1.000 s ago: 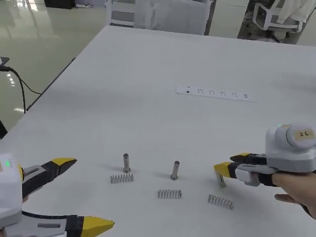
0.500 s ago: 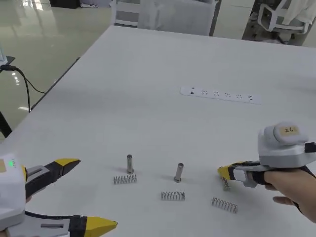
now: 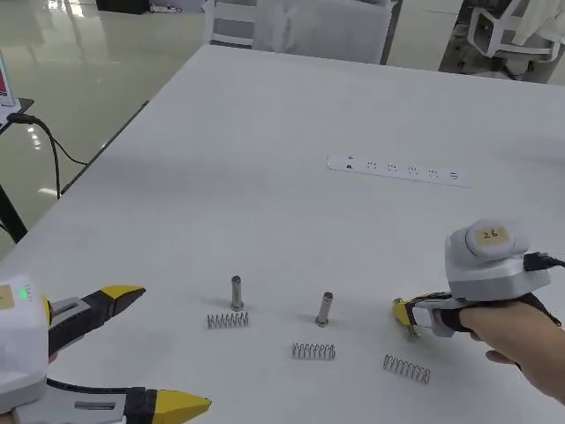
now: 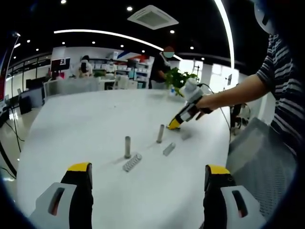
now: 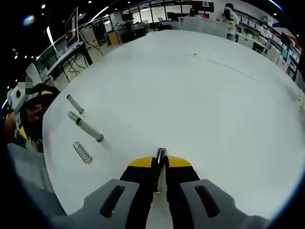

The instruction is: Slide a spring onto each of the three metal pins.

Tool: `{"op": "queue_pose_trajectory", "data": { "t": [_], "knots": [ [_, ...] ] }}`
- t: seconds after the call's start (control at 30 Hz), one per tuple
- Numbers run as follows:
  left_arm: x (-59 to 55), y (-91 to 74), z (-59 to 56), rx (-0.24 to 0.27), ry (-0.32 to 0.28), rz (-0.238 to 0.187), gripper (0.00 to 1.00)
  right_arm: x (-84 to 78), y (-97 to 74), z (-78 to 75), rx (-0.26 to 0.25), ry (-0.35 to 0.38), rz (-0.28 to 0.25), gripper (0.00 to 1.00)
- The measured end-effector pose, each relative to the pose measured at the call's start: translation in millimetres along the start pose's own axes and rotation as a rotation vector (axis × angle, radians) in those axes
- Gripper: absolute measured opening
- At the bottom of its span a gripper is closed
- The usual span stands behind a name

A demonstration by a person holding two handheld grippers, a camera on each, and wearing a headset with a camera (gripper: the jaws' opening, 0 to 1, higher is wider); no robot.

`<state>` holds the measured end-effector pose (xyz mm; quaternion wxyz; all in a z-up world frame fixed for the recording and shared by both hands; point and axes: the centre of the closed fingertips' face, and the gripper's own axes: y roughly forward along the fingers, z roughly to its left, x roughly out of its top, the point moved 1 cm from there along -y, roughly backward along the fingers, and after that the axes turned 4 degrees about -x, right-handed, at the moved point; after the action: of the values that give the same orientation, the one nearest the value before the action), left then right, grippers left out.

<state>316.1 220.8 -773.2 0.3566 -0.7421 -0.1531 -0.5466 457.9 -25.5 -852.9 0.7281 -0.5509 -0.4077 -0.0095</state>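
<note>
White surface [image 3: 221, 159] seen from above in the head view, with a glossy floor [image 3: 79, 53] at upper left and chairs [image 3: 516, 26] along the top edge of the frame. A white power strip [image 3: 393, 169] lies flat right of centre, well apart from the working items.

In the lower half of the frame two metal pins stand upright: the first pin [image 3: 237, 292] left of centre and the second pin [image 3: 325, 308] near the centre. A spring lies on its side just below each in the frame: the first spring [image 3: 228, 321] under the first pin and the second spring [image 3: 313, 352] under the second pin. The third spring [image 3: 407, 368] lies at lower right, slightly tilted, just below the right tongs [image 3: 405, 313]. All three springs lie on the surface, off the pins.

The right tongs, held by a hand [image 3: 516, 336] at the right edge, point toward the left of the frame with their yellow tips low over the surface. In the right gripper view the right tongs [image 5: 160, 162] are together, clamped on the third pin [image 5: 160, 153], whose rounded head shows just beyond the yellow tips. Whether this pin rests on the surface cannot be told.

The left tongs [image 3: 166, 348] sit at the lower left corner of the head view, jaws wide apart and holding nothing. In the left gripper view their two yellow tips rise from the bottom edge, with both standing pins, two springs and the right tongs beyond them in mid-frame.
</note>
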Motion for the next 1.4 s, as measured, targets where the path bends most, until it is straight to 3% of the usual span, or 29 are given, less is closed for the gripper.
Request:
{"op": "queue_pose_trajectory", "data": {
  "t": [0.07, 0.23, 0.53, 0.9, 1.4],
  "knots": [
    [0.1, 0.0, -0.6, -0.002, -0.001, -0.001, 0.95, -0.9, -0.2, 0.6, -0.005, -0.026, 0.0, 0.05],
    [-0.1, -1.4, -0.4, 0.0, -0.004, -0.002, 0.95, -3.6, -3.4, -0.4, 0.005, 0.01, -0.003, 0.05],
    [0.7, -0.4, -1.1, 0.003, -0.006, -0.006, 0.95, -0.4, -22.3, 6.6, 0.032, 0.045, -0.083, 0.05],
    [5.4, 1.9, -2.9, 0.001, -0.003, -0.017, 0.95, 5.6, -29.1, 6.4, 0.034, 0.047, -0.142, 0.05],
    [4.3, 0.7, -3.1, -0.001, -0.009, -0.016, 0.95, 8.6, -36.4, 7.7, 0.03, 0.042, -0.165, 0.05]
  ]
}}
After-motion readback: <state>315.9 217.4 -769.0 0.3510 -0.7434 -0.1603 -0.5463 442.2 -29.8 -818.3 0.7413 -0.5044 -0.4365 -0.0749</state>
